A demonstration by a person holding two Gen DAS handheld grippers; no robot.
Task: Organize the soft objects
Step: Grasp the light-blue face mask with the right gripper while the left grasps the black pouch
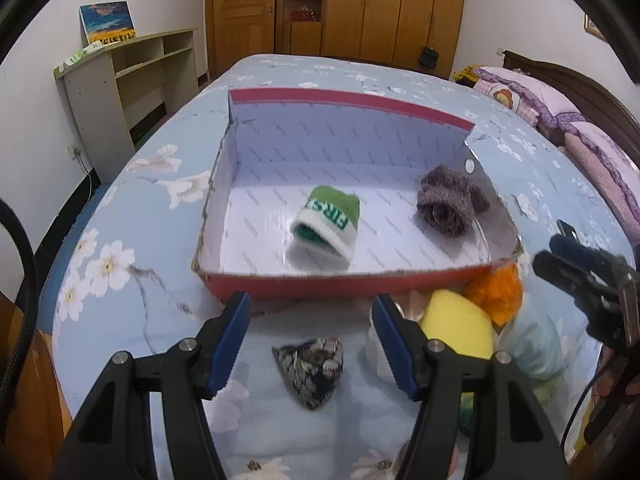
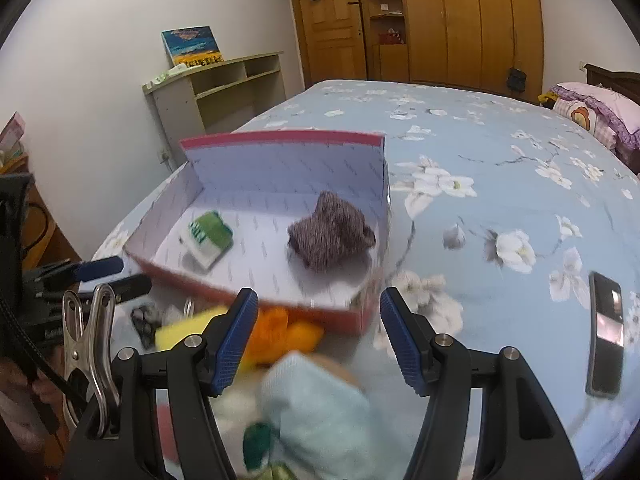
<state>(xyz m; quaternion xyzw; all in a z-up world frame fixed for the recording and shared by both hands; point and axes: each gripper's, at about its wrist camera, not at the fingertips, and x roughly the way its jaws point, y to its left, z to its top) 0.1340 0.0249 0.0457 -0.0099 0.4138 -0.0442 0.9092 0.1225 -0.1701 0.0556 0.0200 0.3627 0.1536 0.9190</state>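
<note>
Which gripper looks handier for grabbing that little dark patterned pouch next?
Probably the left gripper: it is open and the dark patterned pouch lies on the bedspread right between its fingers. The right gripper, also open, hangs over the light blue cloth instead.

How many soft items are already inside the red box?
2. A green-and-white knit cuff lies mid-floor of the red box; a brown knit bundle sits by its right wall. Nothing seems hidden.

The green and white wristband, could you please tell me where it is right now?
The green and white wristband lies inside the red box, mid-floor in the left wrist view, left of the brown knitted item.
</note>
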